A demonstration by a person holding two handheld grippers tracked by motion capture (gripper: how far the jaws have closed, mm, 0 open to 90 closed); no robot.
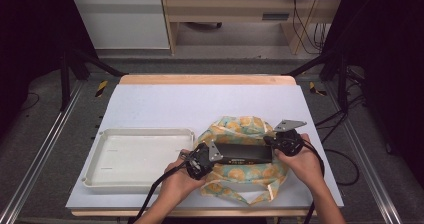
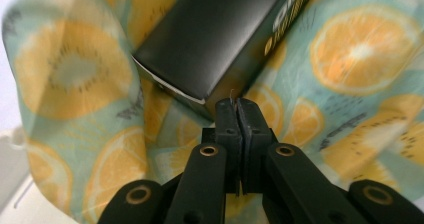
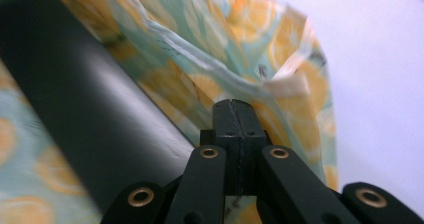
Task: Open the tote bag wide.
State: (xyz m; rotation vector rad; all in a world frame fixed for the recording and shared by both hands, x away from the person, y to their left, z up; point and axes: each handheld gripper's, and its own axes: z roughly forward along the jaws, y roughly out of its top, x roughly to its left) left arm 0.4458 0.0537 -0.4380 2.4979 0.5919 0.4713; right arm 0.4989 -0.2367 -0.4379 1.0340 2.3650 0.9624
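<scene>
A cloth (image 1: pixel 240 126) printed with orange and kiwi slices lies bunched on the white mat, and a long black box (image 1: pixel 245 155) rests across its middle. My left gripper (image 1: pixel 209 159) is at the box's left end and my right gripper (image 1: pixel 274 143) at its right end. In the left gripper view the jaws (image 2: pixel 238 104) are pressed together just below the box's corner (image 2: pixel 215 39), with a thread of cloth (image 2: pixel 75 74) at their tip. In the right gripper view the jaws (image 3: pixel 234 106) are shut where a raised fold of cloth (image 3: pixel 225 39) meets them, beside the box (image 3: pixel 85 109).
An empty white tray (image 1: pixel 145 130) sits on the mat (image 1: pixel 200 104) left of the cloth. The mat's far half is bare. Cables trail from both grippers toward the near table edge. Dark frame rails run along both sides of the table.
</scene>
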